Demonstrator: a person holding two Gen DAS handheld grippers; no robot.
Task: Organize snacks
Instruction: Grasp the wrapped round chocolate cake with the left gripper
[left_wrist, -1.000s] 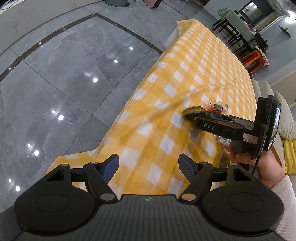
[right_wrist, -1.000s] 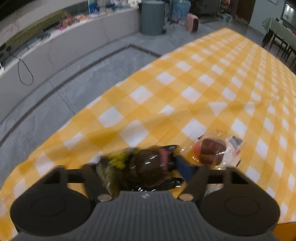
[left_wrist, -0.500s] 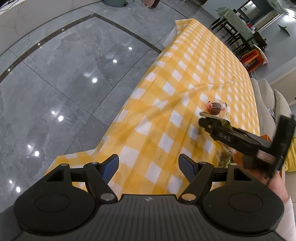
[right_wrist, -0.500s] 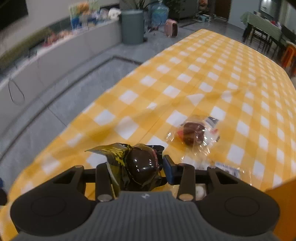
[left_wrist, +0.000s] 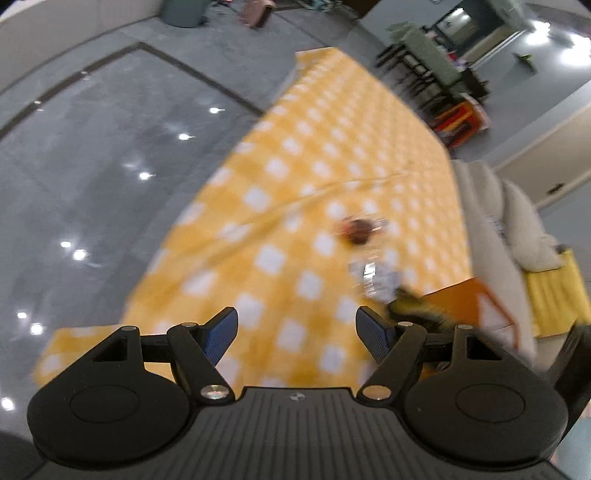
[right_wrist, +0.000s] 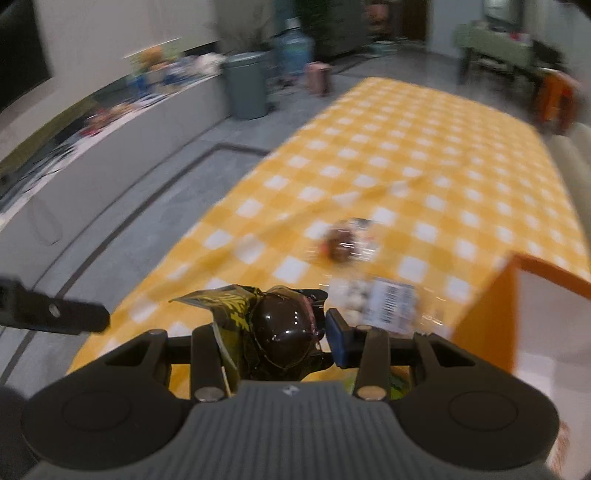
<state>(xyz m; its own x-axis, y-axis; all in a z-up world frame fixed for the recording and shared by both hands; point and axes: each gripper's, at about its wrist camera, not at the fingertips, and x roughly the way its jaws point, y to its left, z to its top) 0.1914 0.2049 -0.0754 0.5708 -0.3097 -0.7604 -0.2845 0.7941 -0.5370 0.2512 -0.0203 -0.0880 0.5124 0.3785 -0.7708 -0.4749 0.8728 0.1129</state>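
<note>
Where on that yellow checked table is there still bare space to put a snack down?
The tablecloth lies bare beyond the wrapped brown snack, and along its floor-side edge. It is crowded near the orange box, where a clear packet lies and the right gripper holds a dark snack.

You get heavy motion blur in both views: the checked tablecloth (left_wrist: 332, 155) smears, while each gripper body stays sharp. Ceiling lights glare as white spots on the glossy floor (left_wrist: 110, 155), and fisheye bending curves every edge.
</note>
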